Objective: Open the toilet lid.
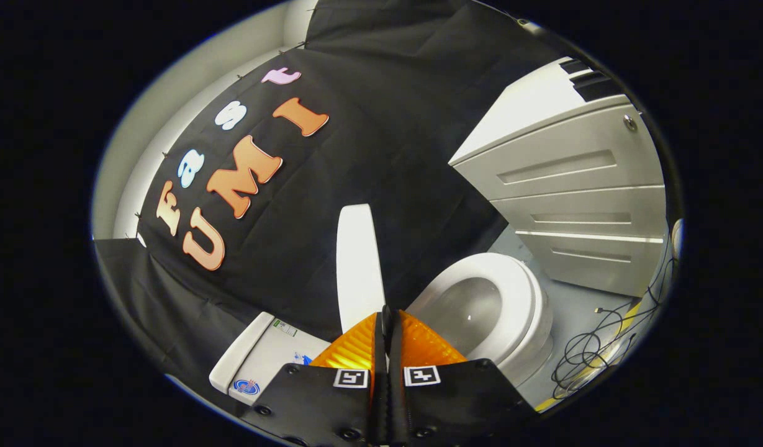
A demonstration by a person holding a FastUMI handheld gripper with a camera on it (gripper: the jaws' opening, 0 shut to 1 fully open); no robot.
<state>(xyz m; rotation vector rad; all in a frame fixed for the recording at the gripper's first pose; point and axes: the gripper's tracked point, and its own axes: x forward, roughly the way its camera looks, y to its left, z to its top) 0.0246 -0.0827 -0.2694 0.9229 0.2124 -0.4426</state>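
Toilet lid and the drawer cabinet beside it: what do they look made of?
The toilet lid, raised on edge just ahead of the shut gripper, looks like smooth white plastic, thin with an even sheen. The bowl looks like glossy ceramic, judging by its highlights. The drawer cabinet looks like matte white painted board or laminate; which one is unclear.

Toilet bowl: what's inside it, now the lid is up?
The toilet bowl shows a bare grey interior with one small glint, nothing in it. The gripper, fingers closed together at the raised lid, covers the bowl's near part.

Glossy smooth toilet lid (358,267); matt cloth wall (381,143).
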